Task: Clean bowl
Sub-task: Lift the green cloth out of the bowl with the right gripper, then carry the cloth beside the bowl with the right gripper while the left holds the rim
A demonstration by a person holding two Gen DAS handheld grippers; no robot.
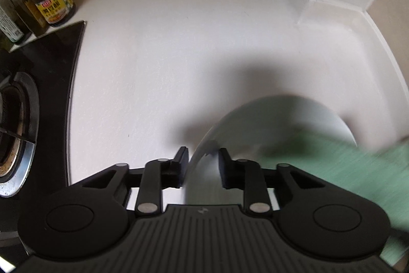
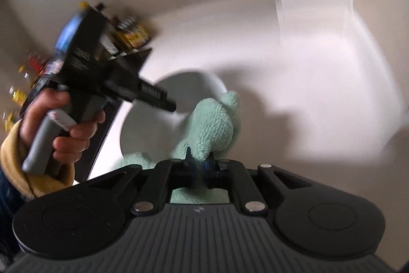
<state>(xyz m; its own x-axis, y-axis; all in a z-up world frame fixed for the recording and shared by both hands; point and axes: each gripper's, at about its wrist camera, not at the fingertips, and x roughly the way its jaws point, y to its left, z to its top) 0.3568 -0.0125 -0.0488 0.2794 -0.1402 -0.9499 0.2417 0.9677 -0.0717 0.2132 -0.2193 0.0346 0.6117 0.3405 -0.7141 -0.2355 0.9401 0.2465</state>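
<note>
Left claw (image 1: 202,165) gripped the bowl (image 1: 276,119) by its rim, one finger inside, one outside, holding it tilted above the bench (image 1: 166,55), to the right of the stove (image 1: 30,106). Right claw (image 2: 198,165) was clamped on the green cloth (image 2: 214,124), which pressed into the bowl's inside. Both views were blurred, consistent with wiping underway. Jar (image 1: 52,1) stood behind the stove, well apart from the bowl. Risk, as judged: the rim grip was narrow, so hard cloth pressure could lever the bowl out and drop it on the bench; the cloth could also slip from its pinch.
</note>
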